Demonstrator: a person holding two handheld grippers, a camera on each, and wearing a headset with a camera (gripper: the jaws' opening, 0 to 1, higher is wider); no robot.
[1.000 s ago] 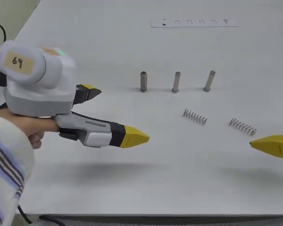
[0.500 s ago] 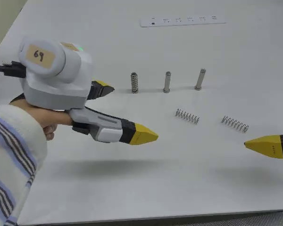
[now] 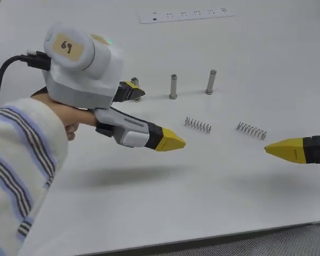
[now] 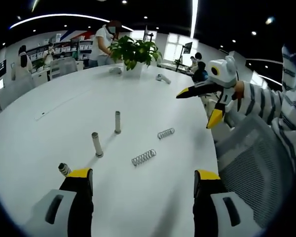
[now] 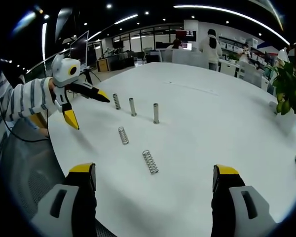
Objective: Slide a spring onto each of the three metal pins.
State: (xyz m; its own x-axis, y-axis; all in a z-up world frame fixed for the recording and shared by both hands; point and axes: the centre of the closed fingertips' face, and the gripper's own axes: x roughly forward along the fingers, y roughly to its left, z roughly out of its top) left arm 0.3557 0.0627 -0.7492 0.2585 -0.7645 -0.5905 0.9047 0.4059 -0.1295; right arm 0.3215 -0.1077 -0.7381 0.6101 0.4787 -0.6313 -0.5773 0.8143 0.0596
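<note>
You have one sprung pin (image 5: pixel 116 101), with two bare pins (image 3: pixel 173 86) and two loose springs (image 3: pixel 197 125) left, while your left gripper (image 4: pixel 143 177) and right gripper (image 5: pixel 155 173) both gape wide, empty.

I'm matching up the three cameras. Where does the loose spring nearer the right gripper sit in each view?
Head view: the spring lies right of centre, to the right of the other loose spring.
Left gripper view: the spring is the farther of the two, just right of centre.
Right gripper view: the spring is the nearer one, just below centre.
Shared landmark: the middle pin of the three.
</note>
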